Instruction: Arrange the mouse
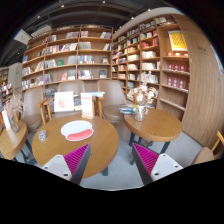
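The gripper [110, 160] is held level above the floor, pointing into a library room. Its 2 fingers stand wide apart and hold nothing; the magenta pads [76, 156] face each other. Just beyond the left finger stands a round wooden table [55, 150] carrying a red-and-white mat [77, 129]. A mouse cannot be made out anywhere. A second round table [152, 124] stands beyond the right finger. Bookshelves [80, 58] filled with books line the far walls.

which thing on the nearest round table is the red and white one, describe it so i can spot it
Start at the round wooden table just ahead of the open gripper, before the bookshelves. Near its middle lies a flat oval object, white with a red rim, the table's only red item.
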Demonstrator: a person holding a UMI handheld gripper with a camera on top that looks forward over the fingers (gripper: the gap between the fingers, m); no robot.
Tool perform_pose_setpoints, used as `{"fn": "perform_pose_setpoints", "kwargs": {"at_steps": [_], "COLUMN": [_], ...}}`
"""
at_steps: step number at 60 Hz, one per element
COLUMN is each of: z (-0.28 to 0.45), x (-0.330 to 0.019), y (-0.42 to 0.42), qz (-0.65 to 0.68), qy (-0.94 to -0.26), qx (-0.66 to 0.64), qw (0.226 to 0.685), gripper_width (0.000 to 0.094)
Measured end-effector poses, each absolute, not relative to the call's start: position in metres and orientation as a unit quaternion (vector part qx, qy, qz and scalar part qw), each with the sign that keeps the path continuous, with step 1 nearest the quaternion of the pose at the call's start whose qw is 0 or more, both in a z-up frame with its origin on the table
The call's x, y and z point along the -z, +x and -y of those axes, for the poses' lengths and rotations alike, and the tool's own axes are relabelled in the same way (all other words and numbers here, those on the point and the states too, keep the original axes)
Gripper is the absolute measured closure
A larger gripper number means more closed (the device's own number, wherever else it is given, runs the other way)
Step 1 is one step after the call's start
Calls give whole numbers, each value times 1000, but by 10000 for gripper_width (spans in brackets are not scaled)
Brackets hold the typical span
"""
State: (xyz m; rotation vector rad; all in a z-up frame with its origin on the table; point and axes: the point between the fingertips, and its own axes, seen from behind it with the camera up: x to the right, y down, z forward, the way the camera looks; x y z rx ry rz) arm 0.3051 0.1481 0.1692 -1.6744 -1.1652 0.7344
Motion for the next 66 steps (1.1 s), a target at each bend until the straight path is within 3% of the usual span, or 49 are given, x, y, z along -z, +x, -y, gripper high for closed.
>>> {"fn": "perform_pose_setpoints", "kwargs": {"at_steps": [13, 31, 53, 66], "z": [-112, 6, 168, 202], "x": [-168, -157, -120, -94], "y": [286, 255, 233, 195], "qz": [489, 540, 605, 619], "qy": [-675, -639, -598, -587], "qx": [-324, -353, -391, -381], "qw": [447, 419, 352, 355], "gripper_width": [79, 78, 79, 79]}}
